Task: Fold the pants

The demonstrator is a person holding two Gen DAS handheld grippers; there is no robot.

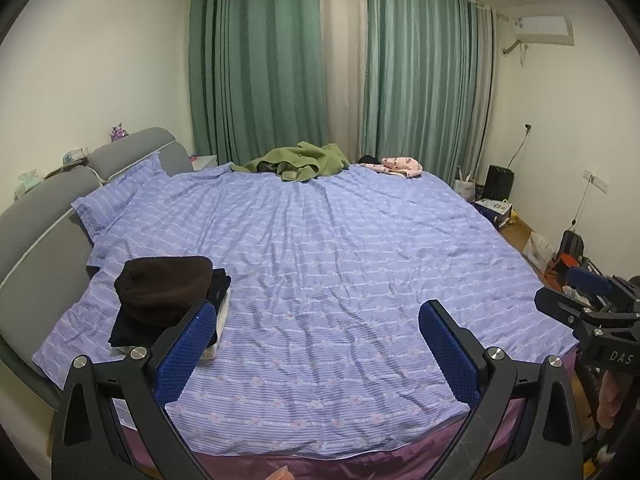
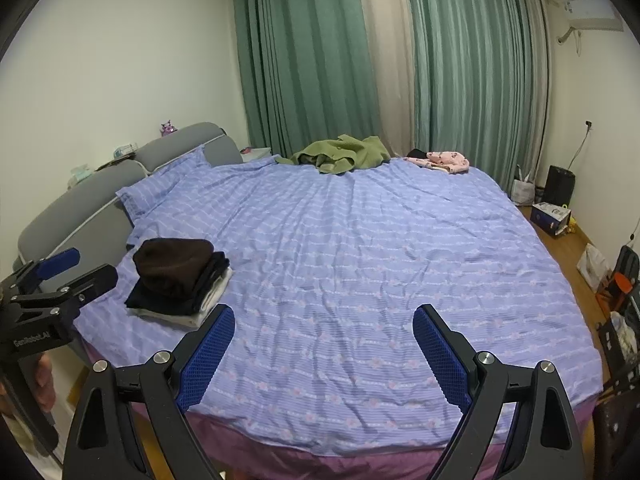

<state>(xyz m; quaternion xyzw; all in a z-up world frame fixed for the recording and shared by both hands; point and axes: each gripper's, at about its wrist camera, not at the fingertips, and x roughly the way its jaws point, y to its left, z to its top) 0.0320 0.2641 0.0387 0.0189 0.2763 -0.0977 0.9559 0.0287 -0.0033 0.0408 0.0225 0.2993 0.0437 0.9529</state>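
Left gripper (image 1: 314, 338): jaws spread wide, nothing between blue pads (image 1: 186, 350), aimed forward and level.
Right gripper (image 2: 323, 340): jaws wide apart, pads (image 2: 442, 354) bare, alongside left, apart.

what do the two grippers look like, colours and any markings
Left gripper and right gripper match: black angular frames, silver round bolts, blue mesh-textured pads on the fingers. White lettering on the bodies: "DAS" on the right, "GenRobot.AI" on the left. No cables or sleeves visible.

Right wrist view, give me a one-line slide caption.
Open right gripper above striped bedsheet; folded stack at left, green garment heaped far side.
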